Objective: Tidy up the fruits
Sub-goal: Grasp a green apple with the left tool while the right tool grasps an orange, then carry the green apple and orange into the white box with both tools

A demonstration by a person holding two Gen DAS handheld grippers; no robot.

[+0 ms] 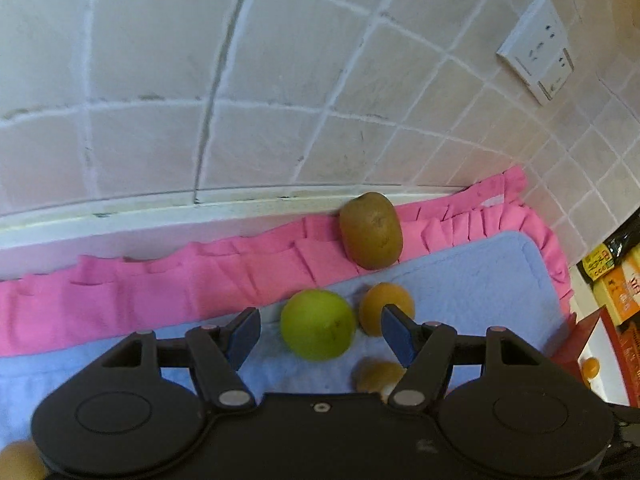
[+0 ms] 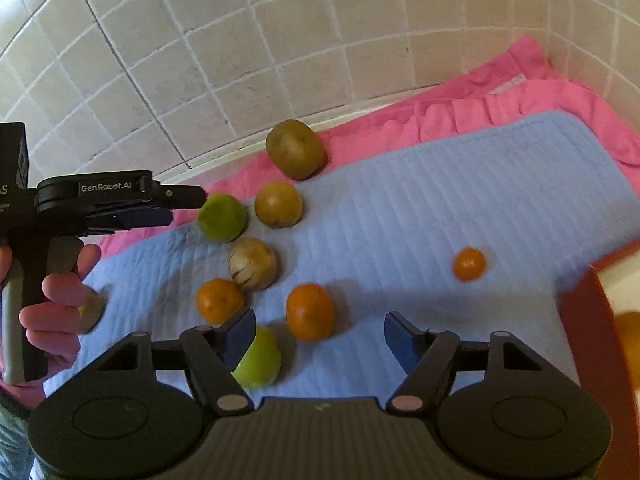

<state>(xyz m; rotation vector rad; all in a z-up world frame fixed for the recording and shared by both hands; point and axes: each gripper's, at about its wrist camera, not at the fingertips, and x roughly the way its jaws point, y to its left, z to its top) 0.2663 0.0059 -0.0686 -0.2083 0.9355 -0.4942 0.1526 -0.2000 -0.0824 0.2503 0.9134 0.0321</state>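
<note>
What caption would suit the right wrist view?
Open right gripper above fruit scattered on a blue mat, an orange between its fingers.

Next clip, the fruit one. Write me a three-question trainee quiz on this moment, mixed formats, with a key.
1. True or false: the kiwi lies wholly on the blue mat.
2. Which fruit sits between the left gripper's open jaws? A) green fruit B) kiwi C) small orange
3. Fill in: the small orange lying apart from the cluster rests on the ____ mat.

Key:
1. False; it rests partly on the pink cloth, by the wall.
2. A, the green fruit; the jaws are not pressing it.
3. Blue.
</note>
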